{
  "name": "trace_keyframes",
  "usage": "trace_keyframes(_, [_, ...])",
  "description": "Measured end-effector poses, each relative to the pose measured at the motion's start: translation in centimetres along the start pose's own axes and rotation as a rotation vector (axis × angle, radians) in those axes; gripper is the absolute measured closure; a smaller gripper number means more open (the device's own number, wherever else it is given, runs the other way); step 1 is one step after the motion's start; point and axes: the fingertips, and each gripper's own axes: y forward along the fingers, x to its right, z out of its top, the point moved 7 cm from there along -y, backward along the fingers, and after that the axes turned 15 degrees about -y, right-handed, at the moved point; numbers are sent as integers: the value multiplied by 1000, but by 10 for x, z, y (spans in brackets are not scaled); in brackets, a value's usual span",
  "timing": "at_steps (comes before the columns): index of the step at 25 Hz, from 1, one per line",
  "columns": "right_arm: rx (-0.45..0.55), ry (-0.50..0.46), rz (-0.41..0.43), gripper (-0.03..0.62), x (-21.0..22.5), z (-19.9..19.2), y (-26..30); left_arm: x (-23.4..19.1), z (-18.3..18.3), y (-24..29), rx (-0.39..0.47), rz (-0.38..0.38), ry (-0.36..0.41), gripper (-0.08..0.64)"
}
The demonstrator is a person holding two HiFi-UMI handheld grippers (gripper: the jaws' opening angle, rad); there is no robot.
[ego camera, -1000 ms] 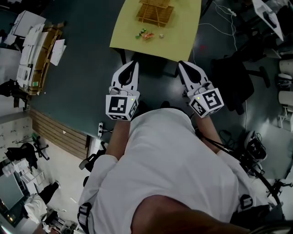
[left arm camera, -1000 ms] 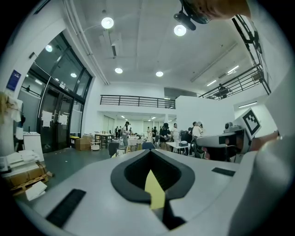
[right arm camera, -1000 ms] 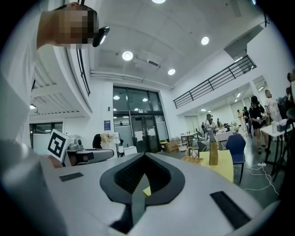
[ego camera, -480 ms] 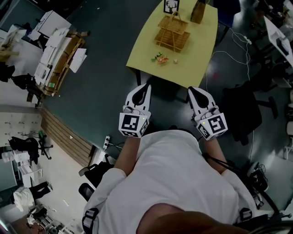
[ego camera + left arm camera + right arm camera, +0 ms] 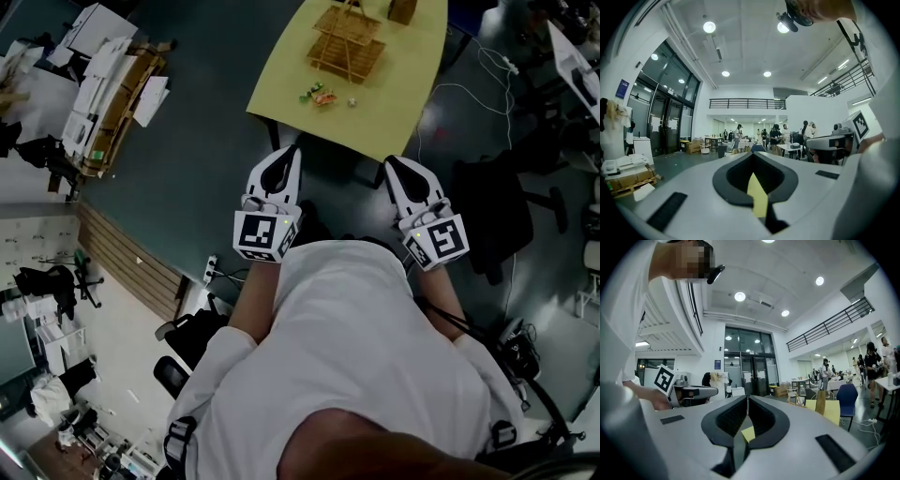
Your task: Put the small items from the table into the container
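Little changed: left claw (image 5: pixel 292 152) and right claw (image 5: pixel 393 164) stayed clenched, empty, short of the table (image 5: pixel 398 103). The small items (image 5: pixel 319 96) lay there beside the container (image 5: pixel 349 45); picking not begun.

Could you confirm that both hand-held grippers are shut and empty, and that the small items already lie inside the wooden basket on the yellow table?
Not quite: in the head view the small items lie on the yellow table beside the wooden basket, not inside it. The rest is right.
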Motion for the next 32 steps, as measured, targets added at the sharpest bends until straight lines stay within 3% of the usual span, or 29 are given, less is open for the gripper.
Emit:
trace_keyframes(7, [-26,13,-21,577,13,3,18,-19,15,22,-3,-21,3,552])
trace_keyframes(13, [-45,21,-62,576,47,-5,67,-60,24,75,-17,-60,11,552])
trace_keyframes(23, [-84,25,-121,575,98,-11,187,-157,52,182,-72,-158,50,552])
trace_keyframes(28, [-99,27,-169,575,110,-15,233,-192,56,224,-103,-255,101,552])
trace_keyframes(32, [-111,31,-204,575,126,-10,273,-223,67,261,-124,-307,87,552])
